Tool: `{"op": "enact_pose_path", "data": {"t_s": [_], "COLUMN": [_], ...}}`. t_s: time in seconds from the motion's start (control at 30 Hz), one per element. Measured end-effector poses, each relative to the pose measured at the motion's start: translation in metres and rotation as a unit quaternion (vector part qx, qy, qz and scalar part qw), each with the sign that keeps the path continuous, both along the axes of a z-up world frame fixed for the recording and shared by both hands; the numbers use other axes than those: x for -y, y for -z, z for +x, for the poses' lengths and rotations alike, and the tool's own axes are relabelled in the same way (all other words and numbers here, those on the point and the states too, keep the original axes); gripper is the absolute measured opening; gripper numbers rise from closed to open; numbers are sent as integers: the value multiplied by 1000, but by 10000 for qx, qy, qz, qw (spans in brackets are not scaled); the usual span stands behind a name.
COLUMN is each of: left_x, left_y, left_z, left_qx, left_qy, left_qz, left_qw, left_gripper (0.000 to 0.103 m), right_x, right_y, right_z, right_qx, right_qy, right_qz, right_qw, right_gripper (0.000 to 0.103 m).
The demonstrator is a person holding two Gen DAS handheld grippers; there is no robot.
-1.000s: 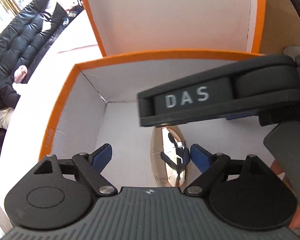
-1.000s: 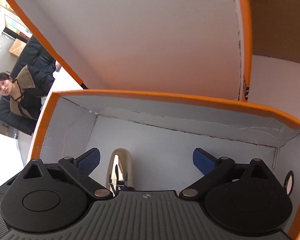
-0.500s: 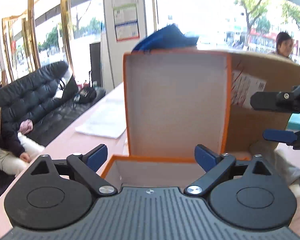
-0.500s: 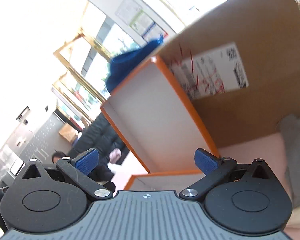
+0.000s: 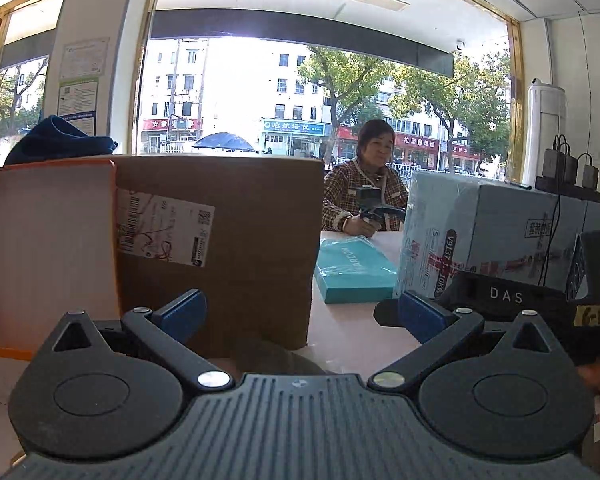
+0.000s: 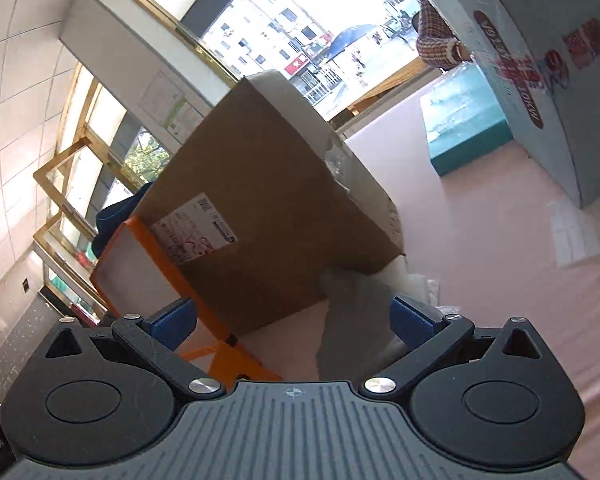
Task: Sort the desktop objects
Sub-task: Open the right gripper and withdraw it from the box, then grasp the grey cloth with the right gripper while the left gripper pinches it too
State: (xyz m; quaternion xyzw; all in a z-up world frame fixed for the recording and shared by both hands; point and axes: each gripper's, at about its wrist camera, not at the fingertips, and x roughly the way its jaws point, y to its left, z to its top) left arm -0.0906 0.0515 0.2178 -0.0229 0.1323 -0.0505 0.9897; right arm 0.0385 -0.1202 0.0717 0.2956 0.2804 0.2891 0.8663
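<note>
Orange-edged, the white storage box (image 5: 46, 256) stands open at near left, its lid leaning on the brown cardboard carton (image 5: 220, 248). My left gripper (image 5: 300, 312) and right gripper (image 6: 292, 320) both hold their jaws wide and empty above the pink tabletop (image 6: 500, 240). Whatever I have sorted into the box is hidden from here. A crumpled pale cloth (image 6: 360, 300) lies just beyond my right jaws. Reaching for it tilted as I am, I could snag the carton's corner or nudge the lid shut. Only the left view shows a seated person (image 5: 366, 188); both show the teal flat box (image 5: 354, 274).
</note>
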Motion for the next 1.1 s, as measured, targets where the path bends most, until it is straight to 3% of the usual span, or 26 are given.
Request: {"op": "enact_pose_path", "data": {"t_s": [0.13,0.23,0.33,0.4,0.57,0.73,0.93,1.1], "left_x": [41,36,25,8,-24,-34,-39,-38], "left_y": [51,92,114,127,147,164,167,170], "left_z": [29,52,71,83,96,104,105,108], "left_qx": [-322,-644,-972,-1180,-1384,-1645,-1745,-1748], "left_qy": [171,197,-57,-223,-417,-467,-443,-413], "left_qz": [482,627,466,68,-500,-558,-635,-574], "left_qw": [9982,9958,9942,9927,9882,9837,9816,9821], "left_gripper": [103,103,103,103,103,103,103,103], "right_x": [22,28,25,21,7,0,-10,-21], "right_y": [37,54,59,59,70,81,77,80], "right_z": [24,37,42,45,58,65,60,59], "right_qx": [-436,-581,-454,-344,-338,-435,-138,-191], "right_qy": [151,-29,-107,-125,-235,-292,-291,-380], "right_qz": [-73,-111,-243,-386,-658,-726,-849,-874], "right_qw": [9989,9982,9986,9986,9970,9960,9959,9953], "right_gripper": [103,103,103,103,100,86,68,67]}}
